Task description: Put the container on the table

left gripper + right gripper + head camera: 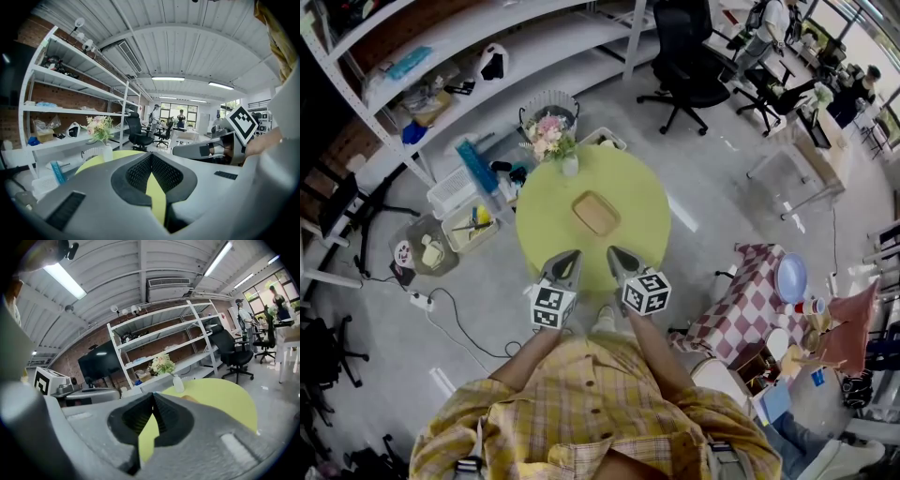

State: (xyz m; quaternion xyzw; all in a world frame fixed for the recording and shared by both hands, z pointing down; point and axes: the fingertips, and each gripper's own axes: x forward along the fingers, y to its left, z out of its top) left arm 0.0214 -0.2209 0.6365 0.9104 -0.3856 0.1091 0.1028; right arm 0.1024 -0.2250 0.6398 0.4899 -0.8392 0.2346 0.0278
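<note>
Container (595, 213): a shallow tan rectangular tray, lying flat near the middle of the round green table (642, 202), centre of the head view. It looks empty. Judged light and stiff with thin walls; I cannot tell the material. The low raised rim is the only purchase, so the likely hold is a pinch over one long edge. The tabletop looks smooth, so the tray may slide if nudged.

Left gripper (566, 259): jaws closed tip to tip with nothing between them. Its own view shows only green tabletop past the pads.
Right gripper (616, 254): the same, pads together and empty.
Both hover at the near table edge, lower centre of frame, apart from the container.

Surroundings: a flower vase (568, 166) stands at the table's upper-left rim, near the container but not touching it. Nothing lies between the grippers and the container. Off the table are white shelving (544, 42) at upper left, a checked-cloth side table (750, 300) at lower right, and an office chair (694, 47) at the top.
</note>
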